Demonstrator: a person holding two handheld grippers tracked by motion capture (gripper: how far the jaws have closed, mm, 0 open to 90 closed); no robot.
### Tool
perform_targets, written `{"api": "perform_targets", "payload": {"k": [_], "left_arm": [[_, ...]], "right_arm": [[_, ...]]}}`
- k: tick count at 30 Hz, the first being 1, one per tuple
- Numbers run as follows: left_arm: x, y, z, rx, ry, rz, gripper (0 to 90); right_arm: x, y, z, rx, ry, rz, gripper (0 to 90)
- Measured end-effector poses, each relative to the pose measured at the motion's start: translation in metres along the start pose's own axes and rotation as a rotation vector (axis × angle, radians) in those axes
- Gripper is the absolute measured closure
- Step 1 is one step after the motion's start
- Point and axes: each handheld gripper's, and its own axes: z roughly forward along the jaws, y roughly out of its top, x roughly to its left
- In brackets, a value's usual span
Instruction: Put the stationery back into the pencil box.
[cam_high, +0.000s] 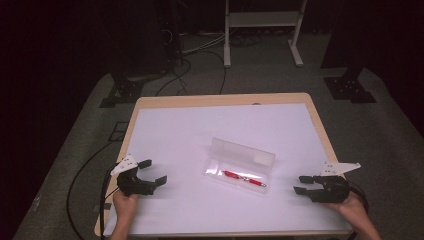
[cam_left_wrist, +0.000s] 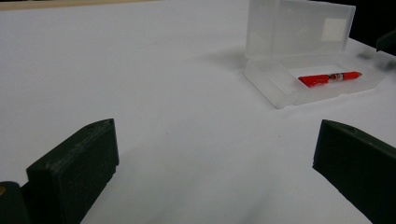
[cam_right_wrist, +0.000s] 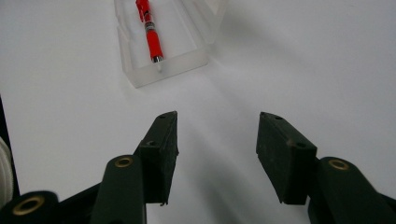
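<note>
Wooden-edged table (cam_high: 320, 131) covered by a white sheet (cam_high: 190, 135); dark floor beyond with black cables (cam_high: 175, 75) and a white metal frame (cam_high: 260, 30) at the far side. Near the sheet's centre sits a clear plastic rectangular case (cam_high: 240, 167), lid hinged open and standing upright along its far edge. A red pen with a silver tip (cam_high: 244, 178) lies flat inside the case tray, running along its length. Left gripper (cam_high: 152, 172) is held low at the near left of the sheet, well apart from the case; jaws spread wide, nothing between them, pointing toward the case. In the left gripper view the case (cam_left_wrist: 299, 79) and pen (cam_left_wrist: 329, 78) appear ahead to the upper right. Right gripper (cam_high: 302, 184) is held at the near right, jaws parted, empty, aimed at the case's short end. In the right gripper view the case (cam_right_wrist: 163, 46) lies ahead with the pen (cam_right_wrist: 150, 32) tip toward the gripper. Neither gripper touches the case.
</note>
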Motion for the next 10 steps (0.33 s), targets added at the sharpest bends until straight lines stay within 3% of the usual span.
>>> {"api": "perform_targets", "payload": {"k": [10], "left_arm": [[0.0, 0.0, 0.0, 0.0, 0.003, -0.001, 0.0]], "right_arm": [[0.003, -0.014, -0.006, -0.036, -0.013, 0.03, 42.1]]}}
